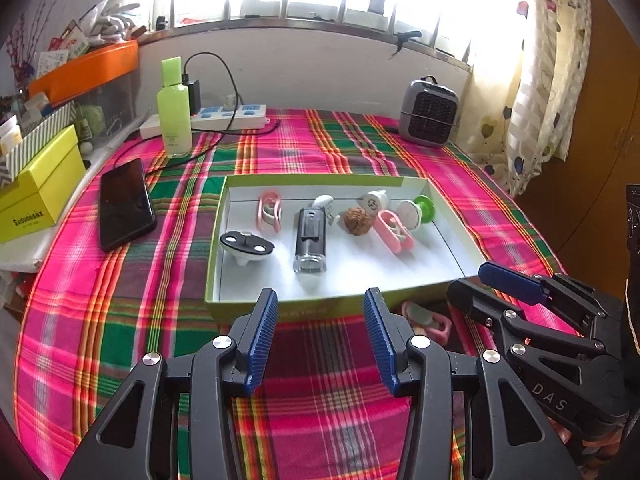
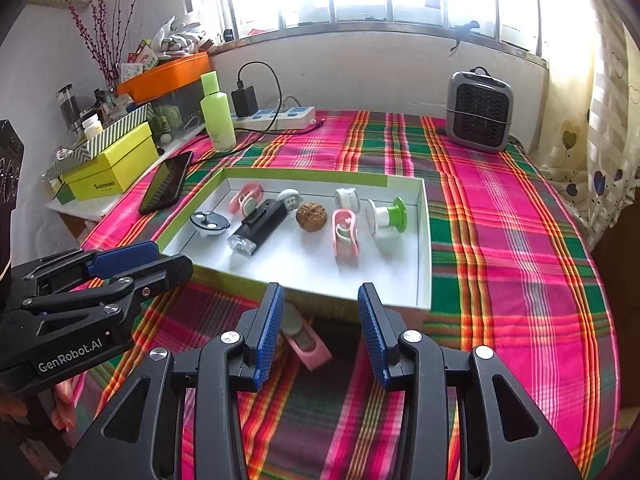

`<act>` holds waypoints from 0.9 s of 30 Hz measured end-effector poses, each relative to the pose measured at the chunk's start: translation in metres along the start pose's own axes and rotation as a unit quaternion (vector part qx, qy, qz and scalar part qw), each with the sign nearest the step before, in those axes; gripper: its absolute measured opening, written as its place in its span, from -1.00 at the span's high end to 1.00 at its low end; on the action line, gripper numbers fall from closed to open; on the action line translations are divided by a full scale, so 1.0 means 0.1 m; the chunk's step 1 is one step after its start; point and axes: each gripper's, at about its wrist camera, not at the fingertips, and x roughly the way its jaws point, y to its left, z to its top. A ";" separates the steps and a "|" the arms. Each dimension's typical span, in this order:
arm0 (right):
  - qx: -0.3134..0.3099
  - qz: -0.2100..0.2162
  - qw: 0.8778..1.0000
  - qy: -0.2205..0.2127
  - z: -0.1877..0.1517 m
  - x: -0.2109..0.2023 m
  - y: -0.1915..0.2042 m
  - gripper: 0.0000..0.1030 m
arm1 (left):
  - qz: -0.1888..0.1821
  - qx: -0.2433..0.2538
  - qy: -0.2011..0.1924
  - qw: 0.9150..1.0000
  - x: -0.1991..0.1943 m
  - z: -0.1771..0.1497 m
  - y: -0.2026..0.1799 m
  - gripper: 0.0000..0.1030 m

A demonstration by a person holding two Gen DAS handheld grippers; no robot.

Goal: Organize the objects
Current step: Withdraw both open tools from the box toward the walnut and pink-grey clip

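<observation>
A shallow white box with a green rim (image 1: 312,178) (image 2: 304,171) lies on the plaid cloth. In it are a black flashlight (image 1: 310,240) (image 2: 260,226), a walnut (image 1: 357,220) (image 2: 306,212), two pink clips (image 1: 269,210) (image 2: 345,236), a green-and-white spool (image 1: 418,209) (image 2: 386,216) and a black oval piece (image 1: 247,245) (image 2: 209,222). Another pink clip (image 1: 426,318) (image 2: 304,338) rests on the cloth just outside the box's near wall. My right gripper (image 2: 320,300) (image 1: 480,284) hovers open above it, the clip close to its left finger. My left gripper (image 1: 320,300) (image 2: 160,264) is open and empty before the near wall.
A black phone (image 1: 126,204) (image 2: 168,186) lies left of the box. Behind stand a green bottle (image 1: 174,108) (image 2: 218,114), a power strip with charger (image 1: 232,114) and a small grey heater (image 1: 428,112) (image 2: 478,110). A yellow-green carton (image 1: 40,192) and clutter fill the left side.
</observation>
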 end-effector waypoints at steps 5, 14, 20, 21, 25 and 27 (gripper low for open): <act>0.007 0.000 1.000 0.003 -0.10 -0.06 -0.05 0.22 | -0.014 0.001 0.007 1.000 -0.01 -0.09 -0.04 0.15; 0.022 -0.003 1.000 0.008 -0.25 -0.10 -0.15 0.22 | -0.031 -0.001 0.019 0.999 0.03 -0.22 -0.10 0.15; 0.024 -0.003 1.000 0.014 -0.32 -0.09 -0.20 0.22 | -0.055 0.007 0.033 0.998 0.11 -0.27 -0.17 0.15; 0.025 -0.004 1.000 0.015 -0.34 -0.10 -0.22 0.21 | -0.062 0.007 0.035 0.997 0.12 -0.28 -0.19 0.15; 0.031 -0.005 0.999 0.015 -0.36 -0.11 -0.27 0.21 | -0.070 0.011 0.043 0.997 0.19 -0.29 -0.24 0.07; 0.031 -0.005 0.999 0.017 -0.37 -0.11 -0.28 0.21 | -0.073 0.010 0.045 0.996 0.22 -0.29 -0.26 0.07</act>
